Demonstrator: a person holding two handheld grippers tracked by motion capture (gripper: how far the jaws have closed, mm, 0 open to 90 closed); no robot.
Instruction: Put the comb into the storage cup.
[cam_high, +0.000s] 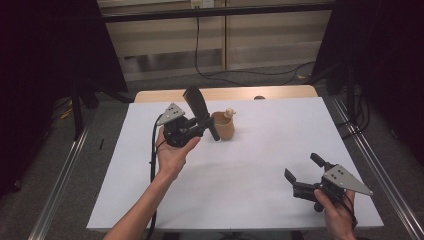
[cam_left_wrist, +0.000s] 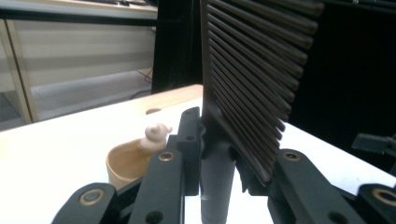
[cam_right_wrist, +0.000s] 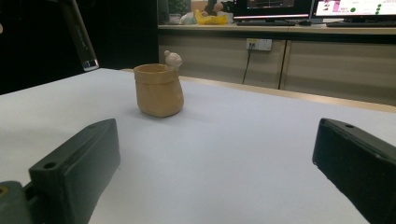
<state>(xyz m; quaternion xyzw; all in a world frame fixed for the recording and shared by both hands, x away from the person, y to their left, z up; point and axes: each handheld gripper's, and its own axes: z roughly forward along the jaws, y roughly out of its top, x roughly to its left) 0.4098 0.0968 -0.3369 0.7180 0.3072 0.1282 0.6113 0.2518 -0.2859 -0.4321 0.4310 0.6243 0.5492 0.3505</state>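
Your left gripper (cam_high: 200, 122) clamps the comb (cam_high: 198, 108) by its handle; right gripper (cam_high: 303, 172) open, idle. Tilt wrong & comb tips the cup (cam_high: 223, 125).

Both tongs are matte black. The left tongs (cam_high: 200, 125) carry a grey three-cornered plate with two dark screws; brass-ringed pivot screws sit in the jaw links, and a black cable trails along the bare forearm. The right tongs (cam_high: 303, 168) bear the same plate. No sleeves.
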